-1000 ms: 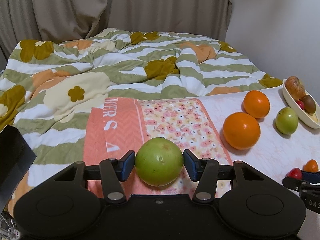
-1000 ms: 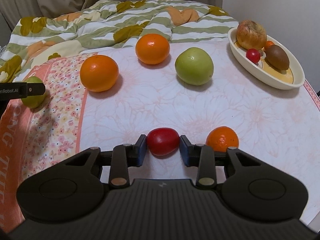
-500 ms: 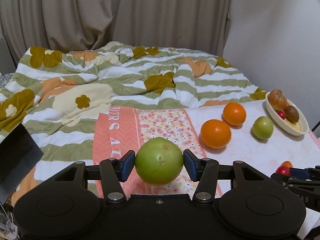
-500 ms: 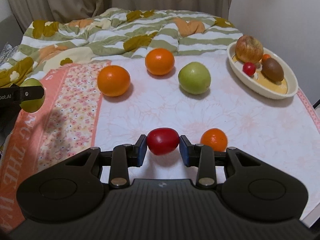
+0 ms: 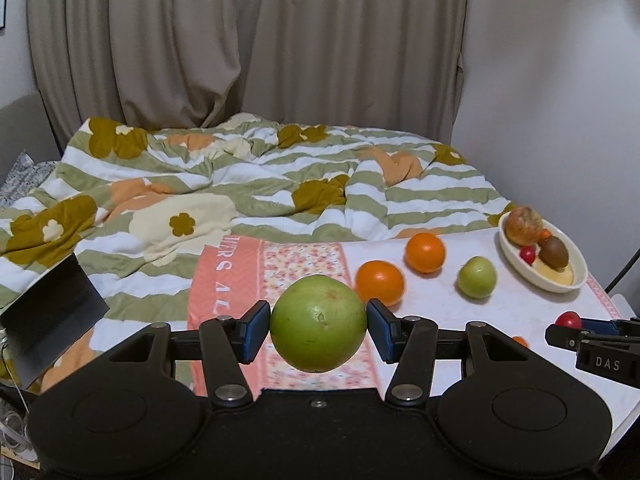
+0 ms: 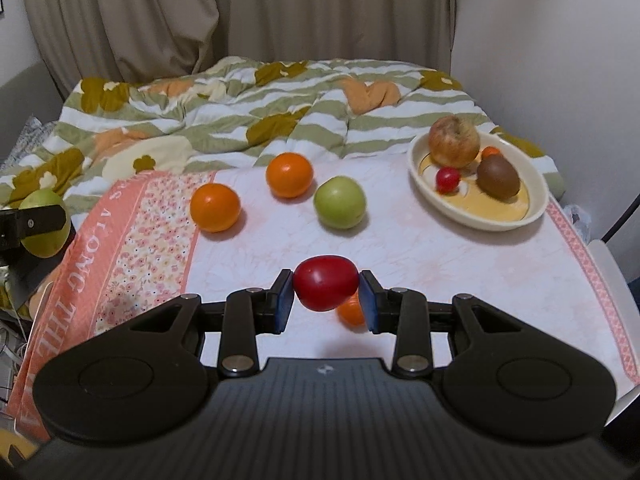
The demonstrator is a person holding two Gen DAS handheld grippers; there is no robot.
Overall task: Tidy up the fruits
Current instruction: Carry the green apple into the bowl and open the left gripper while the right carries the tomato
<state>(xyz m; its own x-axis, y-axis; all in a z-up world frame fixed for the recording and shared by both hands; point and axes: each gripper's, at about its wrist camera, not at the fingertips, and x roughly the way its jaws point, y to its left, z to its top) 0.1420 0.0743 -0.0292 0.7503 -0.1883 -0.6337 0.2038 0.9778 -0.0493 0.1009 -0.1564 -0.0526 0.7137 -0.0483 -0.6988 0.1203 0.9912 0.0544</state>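
Left wrist view: my left gripper clamps a large green fruit between its blue pads, lifted clear above the floral tablecloth. Right wrist view: my right gripper grips a red fruit, raised over the table with a small orange fruit lying below it. Two oranges and a green apple sit apart on the cloth. Beyond them, a cream oval dish holds an apple, a kiwi and a small red fruit. A striped blanket lies behind.
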